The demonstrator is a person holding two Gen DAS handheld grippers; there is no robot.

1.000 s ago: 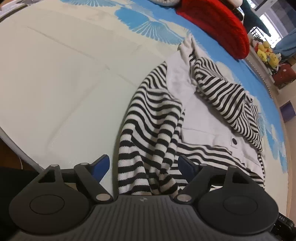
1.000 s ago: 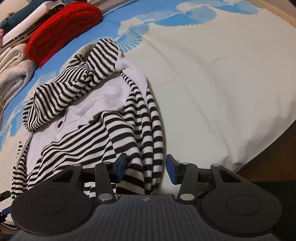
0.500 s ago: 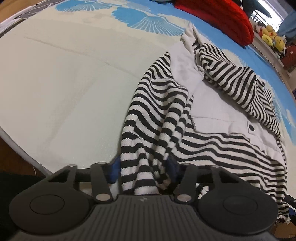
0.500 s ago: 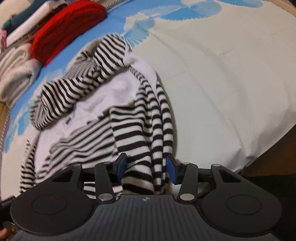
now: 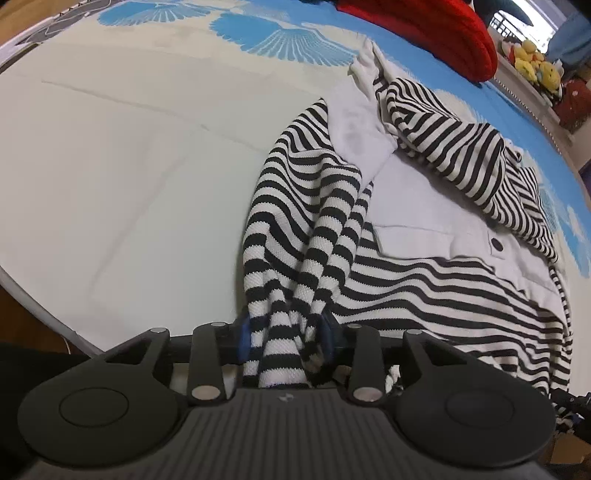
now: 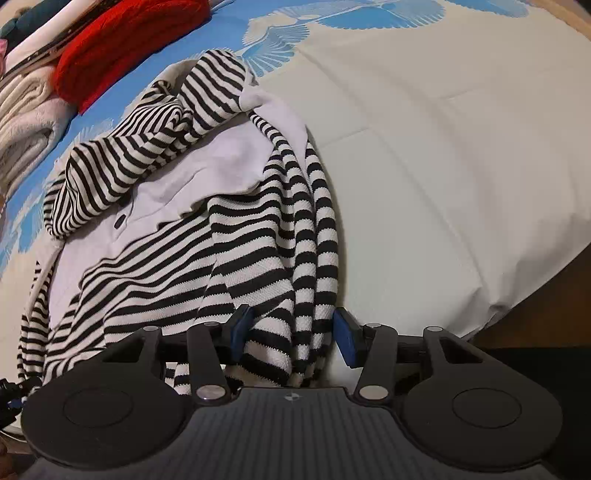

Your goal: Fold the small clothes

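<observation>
A small black-and-white striped garment (image 5: pixel 424 280) with a white front panel and a striped hood lies on the bed. My left gripper (image 5: pixel 286 338) is shut on a bunched striped sleeve (image 5: pixel 295 295) near the bed's edge. In the right wrist view the same garment (image 6: pixel 155 251) spreads to the left. My right gripper (image 6: pixel 291 336) has its blue pads (image 6: pixel 345 336) around another bunched striped sleeve (image 6: pixel 295 280); the left pad touches the cloth, and a gap shows beside the right pad.
The bed cover (image 5: pixel 110 166) is cream with blue shell prints. A red knitted item (image 5: pixel 436 33) lies at the far side, also in the right wrist view (image 6: pixel 122 51). Folded pale towels (image 6: pixel 26 122) and soft toys (image 5: pixel 532 62) sit beyond. The bed edge (image 6: pixel 517 302) drops off.
My left gripper went from wide open to shut on the striped sleeve. Both grippers moved closer to the garment; the right pads now hold more cloth between them.
</observation>
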